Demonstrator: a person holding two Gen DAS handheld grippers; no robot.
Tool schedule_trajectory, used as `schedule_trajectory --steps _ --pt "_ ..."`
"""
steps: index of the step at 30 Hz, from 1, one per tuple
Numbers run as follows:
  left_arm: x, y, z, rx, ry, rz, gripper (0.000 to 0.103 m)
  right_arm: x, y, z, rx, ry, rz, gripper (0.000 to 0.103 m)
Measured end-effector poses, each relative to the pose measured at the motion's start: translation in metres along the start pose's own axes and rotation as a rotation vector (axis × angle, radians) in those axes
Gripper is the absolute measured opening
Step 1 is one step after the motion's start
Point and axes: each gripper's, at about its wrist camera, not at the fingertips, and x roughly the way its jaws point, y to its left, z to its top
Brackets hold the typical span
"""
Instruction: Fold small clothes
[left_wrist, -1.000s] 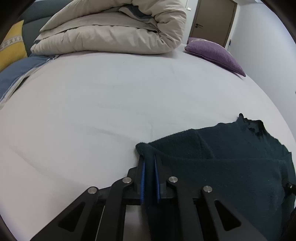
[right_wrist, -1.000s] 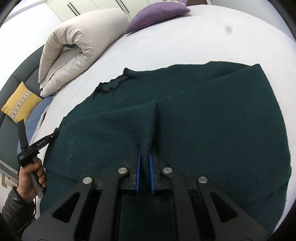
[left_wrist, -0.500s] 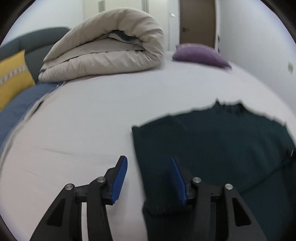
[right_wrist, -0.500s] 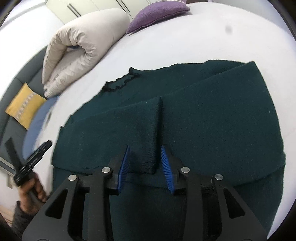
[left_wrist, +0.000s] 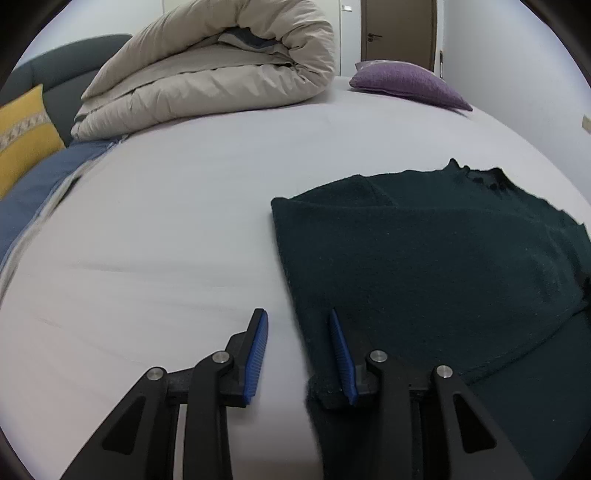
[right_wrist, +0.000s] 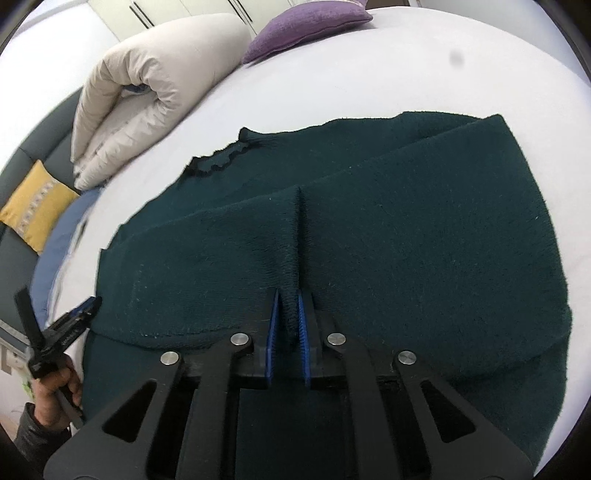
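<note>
A dark green sweater (left_wrist: 424, 258) lies flat on the white bed sheet (left_wrist: 166, 221), its frilled collar (right_wrist: 221, 158) at the far side. In the left wrist view my left gripper (left_wrist: 297, 315) is open over the sweater's left edge. Its jaws are closing; the edge lies by the right pad (left_wrist: 341, 354), and the left pad is over bare sheet. My right gripper (right_wrist: 287, 297) is shut on a raised ridge of the sweater (right_wrist: 406, 229) near its middle. The right wrist view also shows the left gripper (right_wrist: 62, 328) at the lower left, in a person's hand (right_wrist: 55, 384).
A rolled beige duvet (left_wrist: 207, 74) lies at the far side of the bed, with a purple cushion (left_wrist: 406, 83) to its right. A yellow cushion (left_wrist: 22, 129) and a blue cloth (left_wrist: 33, 184) sit at the left edge. Bare sheet spreads left of the sweater.
My left gripper let go of the sweater's edge, opened and drew back toward me. My right gripper opened briefly, then shut again on the ridge of fabric.
</note>
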Motion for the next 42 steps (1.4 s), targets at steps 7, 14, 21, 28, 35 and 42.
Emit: schedule_trajectory --steps 7,14,21,28,35,42 --pt "-0.057 0.021 -0.013 -0.082 -0.09 -0.026 0.048 -0.064 -0.002 -0.019 0.028 -0.067 -0.015 0.029" --pt "-0.112 0.061 -0.075 -0.208 -0.012 -0.122 0.056 -0.139 -0.012 -0.086 -0.006 -0.102 -0.03 0.038" --pt "-0.154 0.058 -0.151 -0.272 0.103 -0.259 0.066 -0.194 -0.042 -0.166 0.019 -0.06 -0.045 0.048" --pt "-0.17 0.047 -0.192 -0.265 0.188 -0.353 0.066 -0.223 -0.082 -0.216 0.098 -0.028 -0.001 0.051" --pt "-0.179 0.046 -0.208 -0.27 0.23 -0.43 0.062 -0.238 -0.101 -0.243 0.122 -0.002 0.072 0.051" --pt "-0.182 0.041 -0.224 -0.265 0.29 -0.483 0.049 -0.235 -0.108 -0.238 0.135 0.04 0.114 0.052"
